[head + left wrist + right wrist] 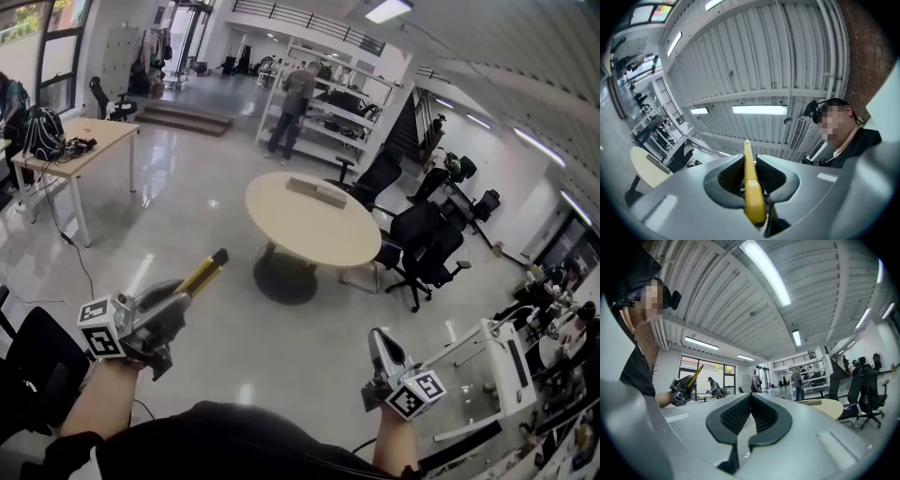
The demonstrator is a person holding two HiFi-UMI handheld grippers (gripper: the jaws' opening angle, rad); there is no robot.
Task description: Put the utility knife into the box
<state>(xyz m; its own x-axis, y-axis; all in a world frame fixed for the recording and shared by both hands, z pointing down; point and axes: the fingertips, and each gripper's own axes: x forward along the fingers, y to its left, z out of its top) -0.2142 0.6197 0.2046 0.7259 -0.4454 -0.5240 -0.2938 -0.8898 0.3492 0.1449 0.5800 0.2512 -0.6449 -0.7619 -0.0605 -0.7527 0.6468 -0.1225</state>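
Left gripper (180,300) grips the yellow utility knife (204,272), right gripper (751,398) closed

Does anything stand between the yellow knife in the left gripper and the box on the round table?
Nothing visible does. The left gripper is shut on the slim yellow utility knife; only glossy floor separates it from the round beige table carrying the flat grey box.

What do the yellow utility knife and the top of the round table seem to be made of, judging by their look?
The utility knife is probably plastic: a smooth yellow body with a soft sheen, though it could be painted metal. The round table likely has a laminate or wood top: an even, pale beige, matte surface with no visible grain.
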